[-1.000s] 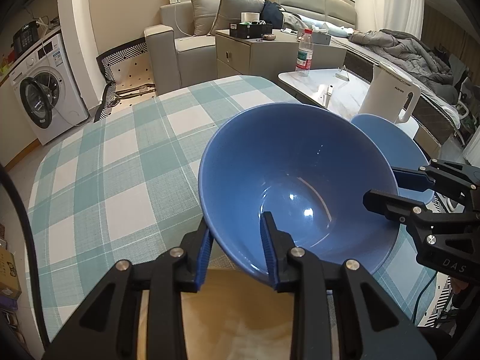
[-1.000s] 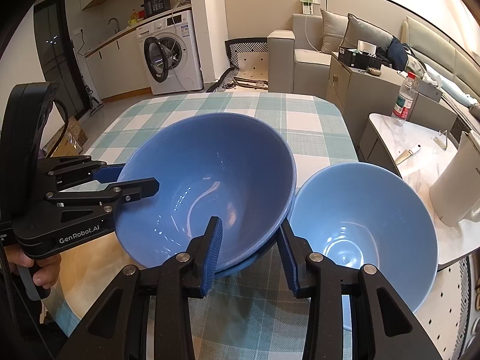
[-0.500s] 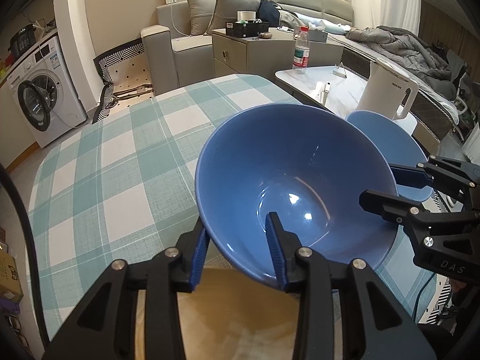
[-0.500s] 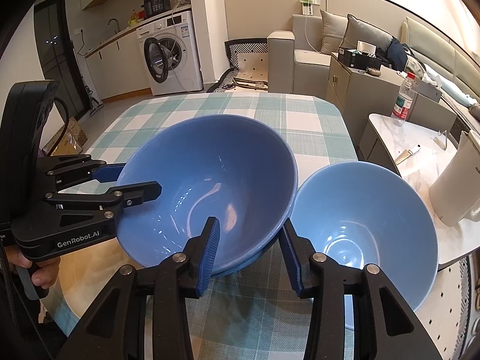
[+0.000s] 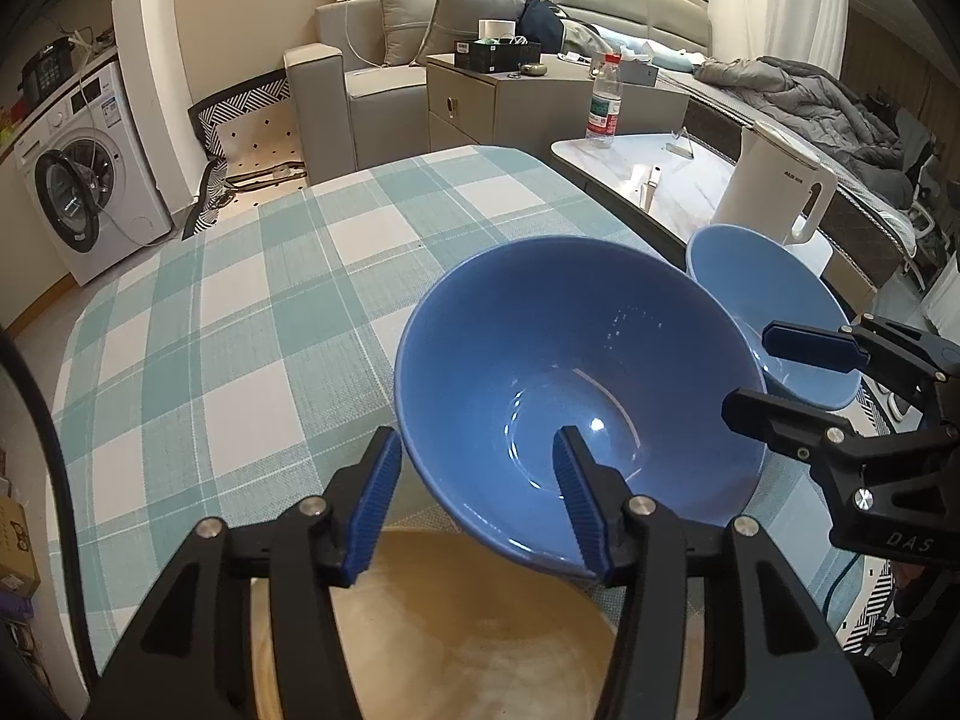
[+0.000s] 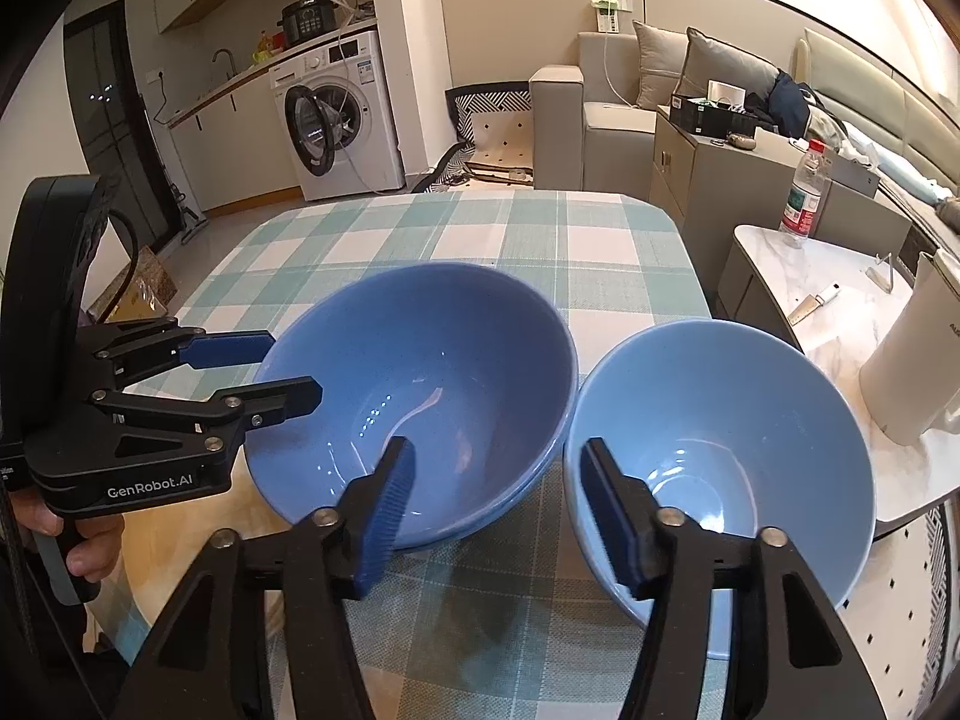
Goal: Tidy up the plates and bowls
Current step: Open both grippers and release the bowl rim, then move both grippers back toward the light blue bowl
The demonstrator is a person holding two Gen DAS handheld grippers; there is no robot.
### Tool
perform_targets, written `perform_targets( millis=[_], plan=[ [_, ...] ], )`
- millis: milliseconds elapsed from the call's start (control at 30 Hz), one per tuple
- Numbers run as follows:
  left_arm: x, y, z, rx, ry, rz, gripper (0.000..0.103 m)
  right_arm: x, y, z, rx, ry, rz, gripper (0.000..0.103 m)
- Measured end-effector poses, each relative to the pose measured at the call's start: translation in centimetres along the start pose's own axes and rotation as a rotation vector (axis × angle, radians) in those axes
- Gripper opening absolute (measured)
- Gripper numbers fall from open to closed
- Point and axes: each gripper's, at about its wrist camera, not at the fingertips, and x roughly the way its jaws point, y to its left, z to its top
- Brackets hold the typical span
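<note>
Claws [image 5: 477,501] [image 6: 498,507] opening astride rim – glossy deep-blue bowl [image 5: 576,402]

Dark blue bowl [image 6: 420,396] upright, nested on another — light blue bowl [image 6: 720,456] beside.

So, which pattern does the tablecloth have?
The tablecloth has a teal and white check; the left wrist view shows it best.

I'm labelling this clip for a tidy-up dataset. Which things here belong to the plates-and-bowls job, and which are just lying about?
Part of the job:
- dark blue bowl, seemingly nested in another
- light blue bowl beside it
- left tongs and right tongs, both opening, rim between each pair's fingers

Just lying about:
- white kettle
- water bottle
- washing machine
- sofa cushions
</note>
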Motion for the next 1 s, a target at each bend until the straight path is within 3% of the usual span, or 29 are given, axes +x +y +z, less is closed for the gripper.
perform_targets(
  millis=[133,267,333,367,533,667,1000],
  plan=[
    [-0.1,0.1,0.1,-0.008,0.0,0.004,0.058,-0.8,-0.8,0.3,0.031,-0.042,0.007,0.084],
    [-0.4,0.1,0.1,-0.01,-0.002,-0.001,0.061,-1.8,-1.5,0.9,0.05,-0.089,0.015,0.091],
    [-0.7,0.1,0.1,-0.008,-0.01,-0.001,0.071,-2.7,-1.3,1.2,0.018,-0.126,0.001,0.1],
    [-0.9,0.0,0.1,-0.01,-0.022,0.003,0.081,-3.1,-1.2,1.3,0.009,-0.142,0.002,0.1],
    [-1.5,0.0,0.2,-0.017,-0.048,0.003,0.086,-4.2,-1.6,1.6,0.014,-0.171,0.009,0.102],
    [-1.7,0.4,0.3,-0.057,-0.069,-0.003,0.1,-4.7,-2.2,1.7,0.029,-0.187,-0.015,0.102],
    [-2.2,-0.6,0.5,-0.085,-0.11,-0.009,0.103,-6.7,-4.4,0.5,0.055,-0.22,-0.054,0.102]
  ],
)
